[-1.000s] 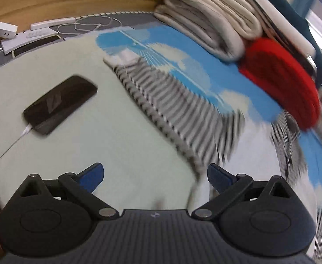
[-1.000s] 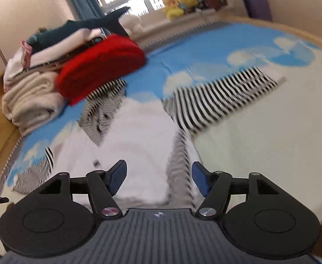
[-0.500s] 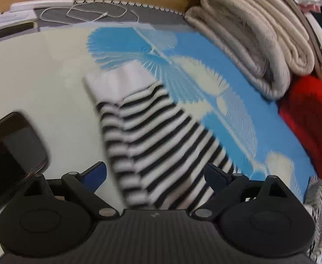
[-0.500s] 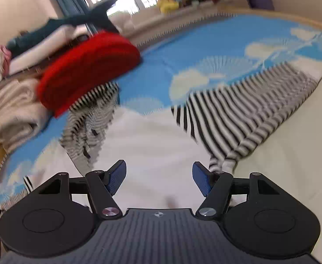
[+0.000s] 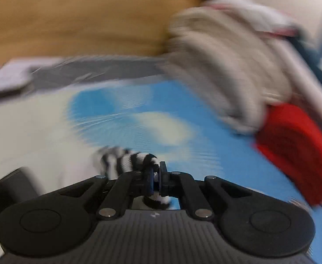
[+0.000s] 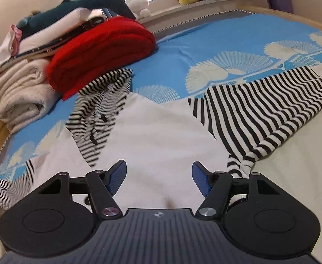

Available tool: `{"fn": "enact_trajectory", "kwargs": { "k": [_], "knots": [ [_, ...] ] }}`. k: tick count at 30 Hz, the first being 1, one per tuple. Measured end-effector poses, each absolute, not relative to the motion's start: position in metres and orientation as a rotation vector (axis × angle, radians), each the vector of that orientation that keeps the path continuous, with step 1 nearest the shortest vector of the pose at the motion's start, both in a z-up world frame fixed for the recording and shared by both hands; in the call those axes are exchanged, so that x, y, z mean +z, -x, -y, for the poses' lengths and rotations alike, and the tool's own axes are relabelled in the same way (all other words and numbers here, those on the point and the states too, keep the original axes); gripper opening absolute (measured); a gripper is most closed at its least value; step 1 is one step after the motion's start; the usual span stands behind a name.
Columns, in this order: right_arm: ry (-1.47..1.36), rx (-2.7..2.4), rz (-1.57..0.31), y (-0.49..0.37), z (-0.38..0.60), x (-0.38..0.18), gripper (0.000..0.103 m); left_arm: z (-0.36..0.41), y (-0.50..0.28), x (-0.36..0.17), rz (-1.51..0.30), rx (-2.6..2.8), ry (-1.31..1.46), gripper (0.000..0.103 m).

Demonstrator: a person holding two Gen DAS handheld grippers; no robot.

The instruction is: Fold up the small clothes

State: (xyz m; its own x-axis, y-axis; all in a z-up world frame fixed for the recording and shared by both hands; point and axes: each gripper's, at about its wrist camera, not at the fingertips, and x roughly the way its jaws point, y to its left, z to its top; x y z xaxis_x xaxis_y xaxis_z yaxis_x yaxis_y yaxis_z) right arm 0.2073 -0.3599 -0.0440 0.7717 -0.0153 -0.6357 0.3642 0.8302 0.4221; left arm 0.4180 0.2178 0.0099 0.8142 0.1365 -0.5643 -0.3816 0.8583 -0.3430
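Listing items left to right, with every place given relative to the striped top.

Item 1: cream blankets [image 6: 22,88], folded in a stack on the bed [image 6: 227,39], left of the striped top and apart from it.

Item 2: red blanket [image 6: 101,50], folded, beside the cream stack; its lower edge touched or nearly touched the top's crumpled left sleeve [image 6: 99,110].

Item 3: striped top [image 6: 161,132], white body with black-and-white striped sleeves, lay spread on the bed. Its right sleeve [image 6: 266,110] extended flat towards the right.

Item 4: right gripper [image 6: 158,176], jaws wide apart, holding nothing, hovered over the top's white body near its lower edge.

Item 5: left gripper [image 5: 156,180], jaws closed narrow on a bunched bit of striped fabric [image 5: 125,160], apparently a sleeve end of the top. This view was heavily blurred, so how much cloth was pinched could not be told.

Risks, as judgement: the pinch looked small, so the cloth might slip out during the fold. Carrying the sleeve across with the body unheld could drag the whole top and wrinkle it. The left sleeve, already crumpled, could fold in unevenly unless flattened first.
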Motion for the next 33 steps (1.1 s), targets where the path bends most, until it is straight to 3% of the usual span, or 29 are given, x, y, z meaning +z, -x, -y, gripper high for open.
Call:
{"fn": "enact_trajectory", "kwargs": {
  "k": [3, 5, 6, 7, 9, 13, 16, 20, 24, 25, 26, 28, 33],
  "knots": [
    [-0.560, -0.213, -0.636, -0.203, 0.362, -0.036, 0.068, -0.102, -0.395, 0.044, -0.503, -0.017, 0.322, 0.004],
    [-0.564, -0.219, -0.625, -0.201, 0.365, -0.034, 0.068, -0.017, -0.369, 0.040, -0.527, -0.246, 0.240, 0.005],
    [-0.571, -0.220, -0.627, -0.200, 0.367, -0.034, 0.068, 0.027, -0.355, 0.026, -0.584, -0.363, 0.191, 0.020],
    [-0.577, -0.217, -0.632, -0.200, 0.369, -0.035, 0.068, 0.059, -0.345, 0.009, -0.637, -0.451, 0.131, 0.058],
    [-0.585, -0.211, -0.649, -0.201, 0.374, -0.038, 0.068, 0.109, -0.323, -0.034, -0.751, -0.479, -0.015, 0.091],
    [-0.609, -0.203, -0.662, -0.198, 0.384, -0.036, 0.068, 0.094, -0.286, -0.060, -0.792, -0.461, -0.117, 0.092],
    [-0.626, -0.170, -0.644, -0.195, 0.388, -0.031, 0.068, 0.027, -0.274, -0.037, -0.739, -0.363, -0.032, 0.103],
    [-0.666, -0.131, -0.634, -0.202, 0.388, -0.032, 0.068, -0.039, -0.284, -0.028, -0.713, -0.099, -0.011, 0.103],
    [-0.723, -0.096, -0.646, -0.222, 0.386, -0.043, 0.068, -0.073, -0.300, -0.051, -0.753, 0.007, 0.048, 0.103],
    [-0.716, -0.094, -0.653, -0.230, 0.385, -0.047, 0.059, -0.074, -0.308, -0.054, -0.776, -0.004, 0.081, 0.103],
    [-0.700, -0.101, -0.658, -0.240, 0.382, -0.049, 0.035, -0.072, -0.320, -0.053, -0.790, -0.028, 0.111, 0.103],
    [-0.606, -0.065, -0.684, -0.266, 0.370, -0.050, 0.011, -0.062, -0.344, -0.049, -0.774, -0.102, 0.156, 0.103],
    [-0.410, -0.049, -0.751, -0.333, 0.330, -0.064, 0.012, -0.034, -0.413, -0.056, -0.770, -0.168, 0.195, 0.103]
  ]
}}
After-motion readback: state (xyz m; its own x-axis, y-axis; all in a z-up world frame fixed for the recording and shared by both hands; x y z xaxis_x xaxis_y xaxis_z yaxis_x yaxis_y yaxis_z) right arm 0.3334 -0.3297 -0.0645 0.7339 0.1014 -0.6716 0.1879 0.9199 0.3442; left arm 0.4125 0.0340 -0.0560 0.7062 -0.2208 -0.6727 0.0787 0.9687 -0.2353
